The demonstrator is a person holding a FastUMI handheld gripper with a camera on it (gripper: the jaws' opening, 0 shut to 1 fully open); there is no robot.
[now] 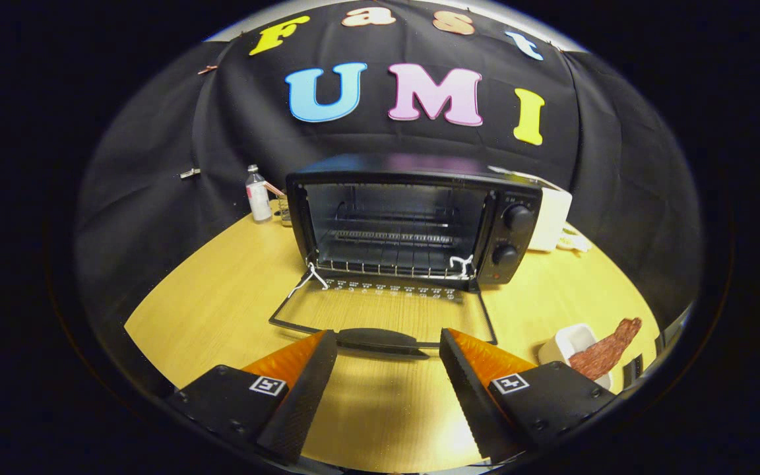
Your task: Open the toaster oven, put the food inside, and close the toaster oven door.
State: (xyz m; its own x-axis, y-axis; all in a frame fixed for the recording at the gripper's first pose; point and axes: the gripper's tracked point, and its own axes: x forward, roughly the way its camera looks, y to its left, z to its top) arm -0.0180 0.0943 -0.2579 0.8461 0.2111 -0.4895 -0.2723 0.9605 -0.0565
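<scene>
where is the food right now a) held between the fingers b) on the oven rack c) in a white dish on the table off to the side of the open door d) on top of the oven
c: the food lies across a small white dish on the table, beside the toaster oven with its door folded down; the gripper is open, its fingers holding nothing, just short of the door handle.
</scene>
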